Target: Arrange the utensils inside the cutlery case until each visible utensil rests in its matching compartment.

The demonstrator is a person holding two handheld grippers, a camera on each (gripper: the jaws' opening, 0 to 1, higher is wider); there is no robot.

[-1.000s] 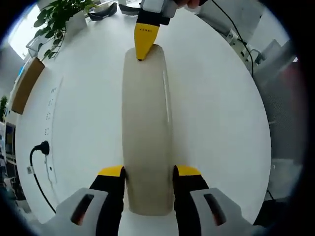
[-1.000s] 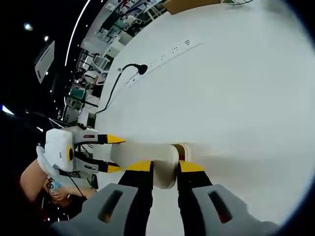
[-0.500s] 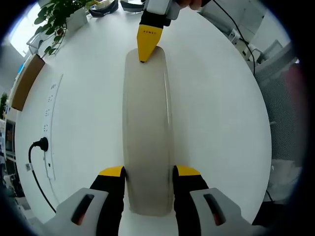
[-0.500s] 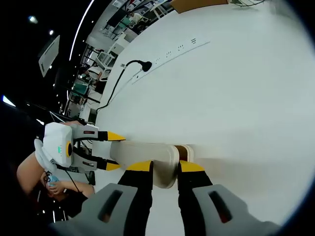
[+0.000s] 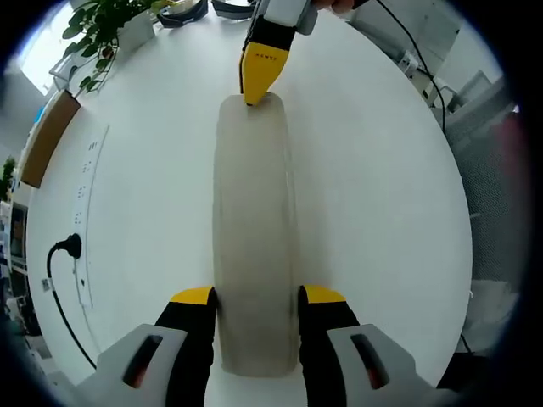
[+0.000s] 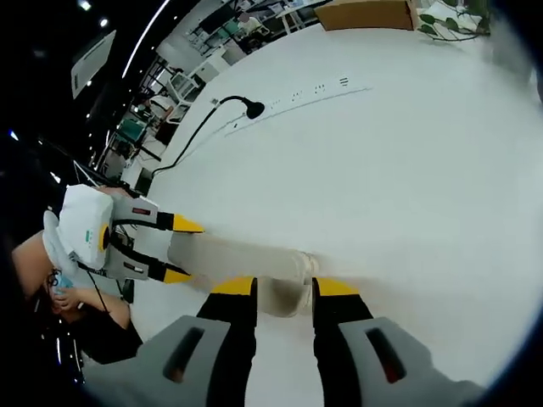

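A long, translucent beige cutlery case [image 5: 254,237] lies lengthwise on the white table [image 5: 382,212]; its contents cannot be made out. My left gripper [image 5: 254,297] is shut on its near end, one yellow-tipped finger on each long side. The right gripper [image 5: 259,72] comes in from the top of the left gripper view, its yellow fingertip on the case's far end. In the right gripper view the case [image 6: 237,259] runs leftward from my right gripper [image 6: 284,288], whose jaws flank its rounded end. The left gripper [image 6: 174,250] clasps the other end.
A power strip [image 5: 85,220] with a black plug and cable [image 5: 64,250] runs along the table's left side. A cardboard box [image 5: 47,144] and a potted plant [image 5: 102,30] stand at the far left. A person's arm [image 6: 59,292] shows behind the left gripper.
The right gripper's jaws stand slightly wider apart than before, and the brown patch at the case's end no longer shows. Both views have shifted a little. The left gripper's grip is unchanged.
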